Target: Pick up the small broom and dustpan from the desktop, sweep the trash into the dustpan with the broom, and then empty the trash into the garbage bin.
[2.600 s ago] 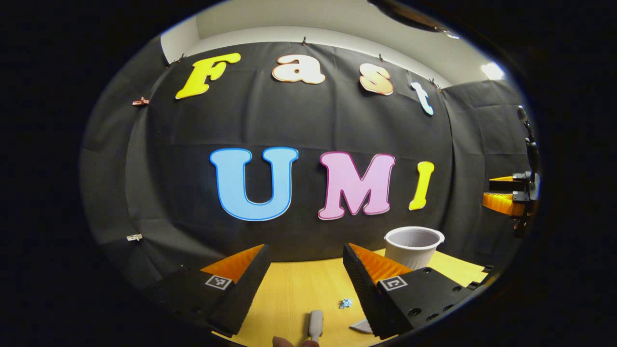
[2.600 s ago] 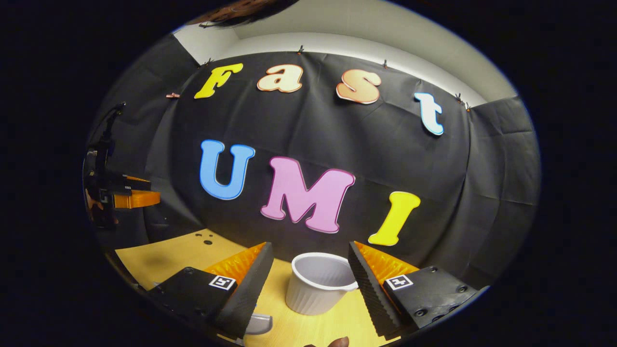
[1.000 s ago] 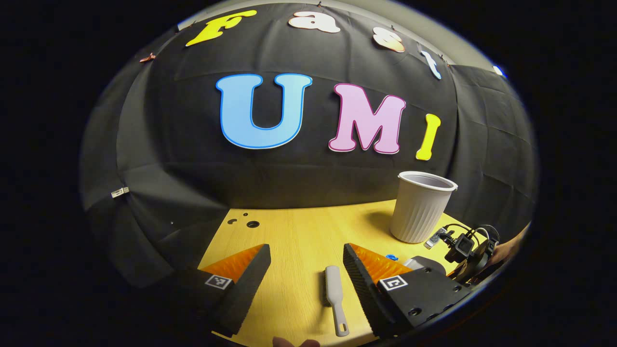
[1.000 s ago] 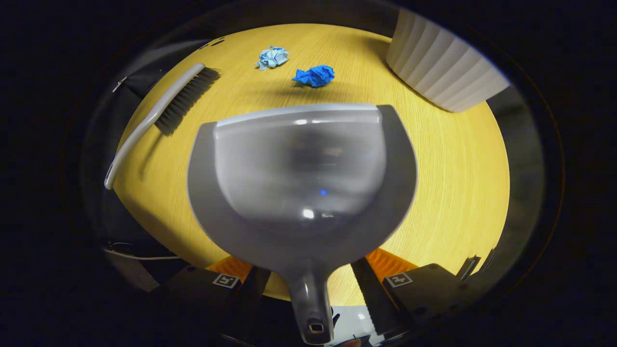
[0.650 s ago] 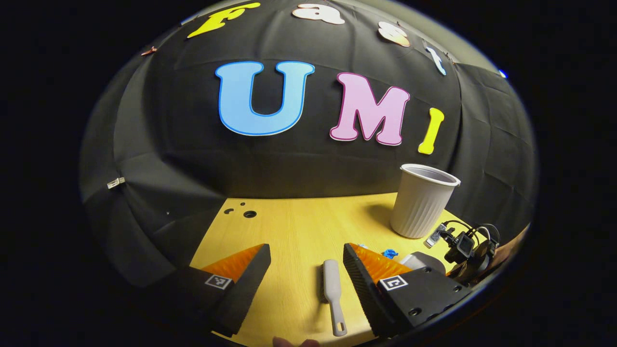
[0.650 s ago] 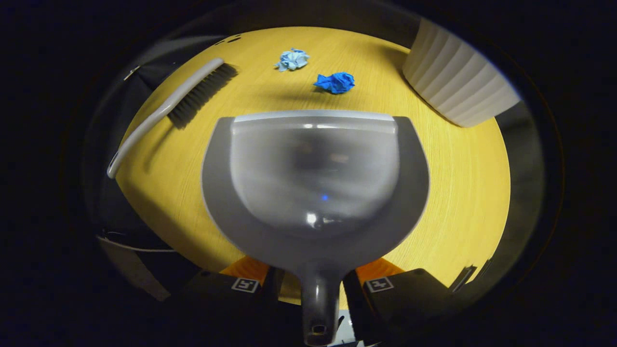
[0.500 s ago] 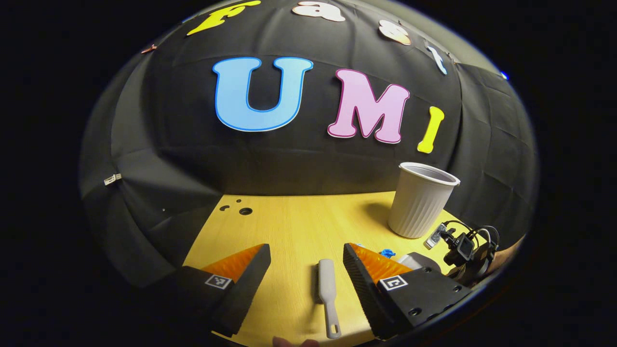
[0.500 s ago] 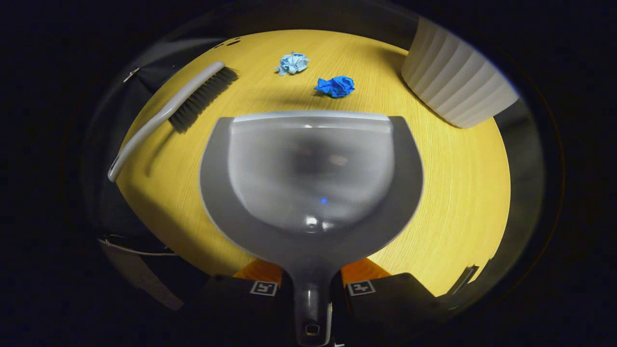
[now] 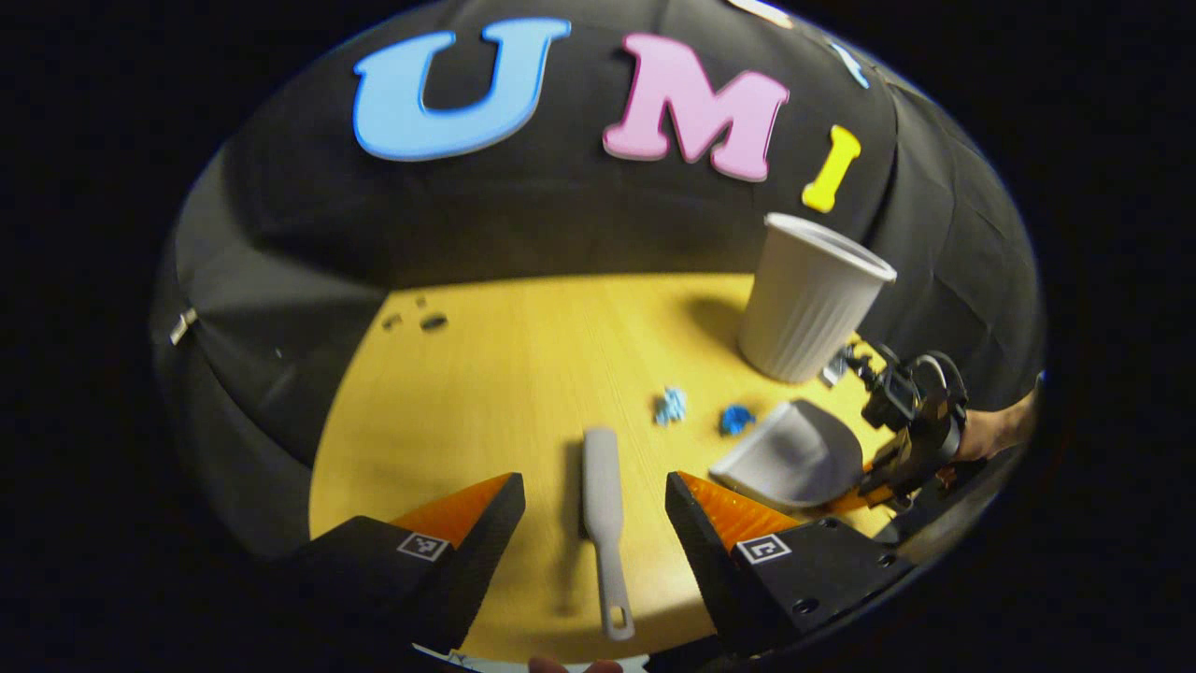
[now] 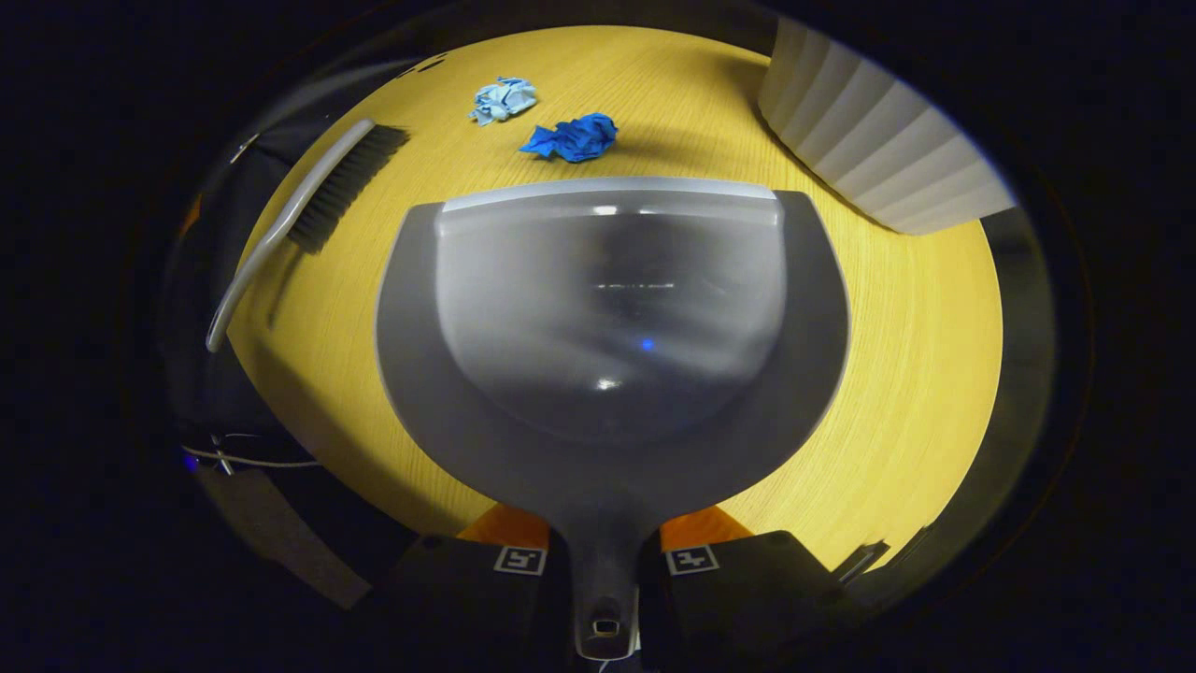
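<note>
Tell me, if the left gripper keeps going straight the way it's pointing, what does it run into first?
Most likely the broom. Its handle lies on the desktop between the open fingers of the left gripper, running forward along the gripper's line. Nothing else sits nearer, though how far above the desktop the gripper hangs is unclear.

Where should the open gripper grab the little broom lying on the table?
Grab the broom by its thin handle, probably best, not the bristle end. It lies flat on the table, handle toward the open left gripper, lined up between the fingers. Come down from above and close across the handle's narrow sides.
</note>
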Action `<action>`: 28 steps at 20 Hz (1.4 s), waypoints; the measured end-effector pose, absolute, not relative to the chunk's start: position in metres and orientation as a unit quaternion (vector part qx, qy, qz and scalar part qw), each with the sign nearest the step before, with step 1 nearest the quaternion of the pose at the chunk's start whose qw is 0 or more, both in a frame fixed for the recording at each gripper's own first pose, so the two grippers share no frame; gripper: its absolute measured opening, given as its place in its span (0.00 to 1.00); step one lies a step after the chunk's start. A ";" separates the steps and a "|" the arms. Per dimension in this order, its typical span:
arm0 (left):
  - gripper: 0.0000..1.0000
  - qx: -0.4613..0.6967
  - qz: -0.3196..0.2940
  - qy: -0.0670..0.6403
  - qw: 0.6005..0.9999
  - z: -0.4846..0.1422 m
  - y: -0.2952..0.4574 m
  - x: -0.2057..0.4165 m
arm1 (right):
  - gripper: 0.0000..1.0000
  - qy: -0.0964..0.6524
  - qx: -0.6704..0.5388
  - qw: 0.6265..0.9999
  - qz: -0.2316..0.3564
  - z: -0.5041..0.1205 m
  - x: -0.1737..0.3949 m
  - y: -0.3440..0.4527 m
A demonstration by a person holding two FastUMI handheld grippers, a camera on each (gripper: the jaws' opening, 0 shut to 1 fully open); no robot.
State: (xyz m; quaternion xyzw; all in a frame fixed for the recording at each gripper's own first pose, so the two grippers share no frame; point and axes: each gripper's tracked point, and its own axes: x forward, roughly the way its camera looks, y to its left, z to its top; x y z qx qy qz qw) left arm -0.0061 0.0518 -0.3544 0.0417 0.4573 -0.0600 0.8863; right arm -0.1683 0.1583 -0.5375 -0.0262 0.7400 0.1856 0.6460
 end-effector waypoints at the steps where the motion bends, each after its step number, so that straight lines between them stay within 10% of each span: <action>1: 0.96 0.045 -0.061 0.490 0.869 -0.368 0.052 -0.013 | 0.31 0.736 -0.037 0.647 0.196 -0.537 -0.169 0.158; 13: 0.85 0.093 -0.040 0.667 0.738 -0.471 0.064 -0.041 | 0.31 0.732 -0.028 0.646 0.215 -0.538 -0.166 0.157; 18: 0.29 0.108 -0.020 0.689 0.716 -0.476 0.078 -0.049 | 0.31 0.731 -0.013 0.649 0.207 -0.537 -0.162 0.157; 28: 0.19 0.123 -0.073 0.676 0.723 -0.474 0.091 -0.018 | 0.31 0.732 -0.013 0.649 0.206 -0.538 -0.161 0.157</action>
